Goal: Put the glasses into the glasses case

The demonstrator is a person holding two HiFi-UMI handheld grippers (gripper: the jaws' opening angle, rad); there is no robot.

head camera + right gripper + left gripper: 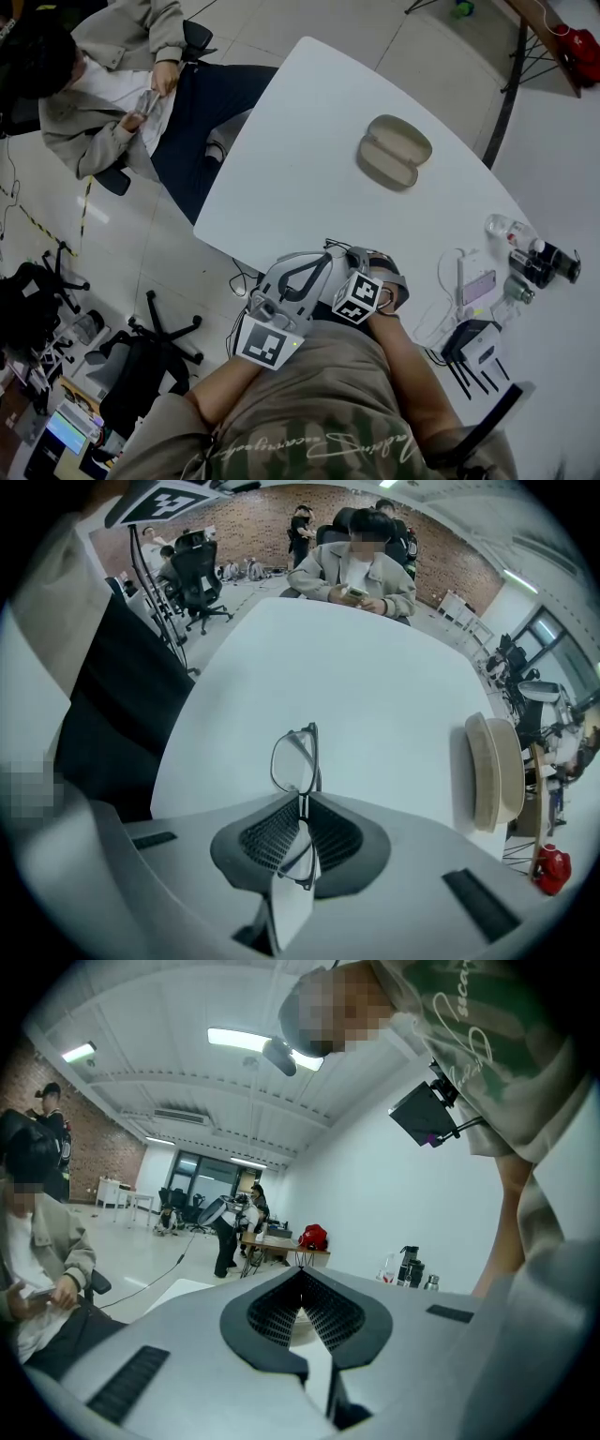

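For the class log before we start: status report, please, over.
Left tongs shut, empty. Right tongs shut on glasses. Glasses case open on table. Nothing in the way.

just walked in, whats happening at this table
A person is working two hand-held grippers at the near edge of the white table. The right gripper is clamped on a pair of thin dark-framed glasses, gripping them around the bridge with one lens sticking out past the jaws. The left gripper is shut and holds nothing. The beige oval glasses case lies open farther out on the table and looks empty, so the glasses are not in yet.
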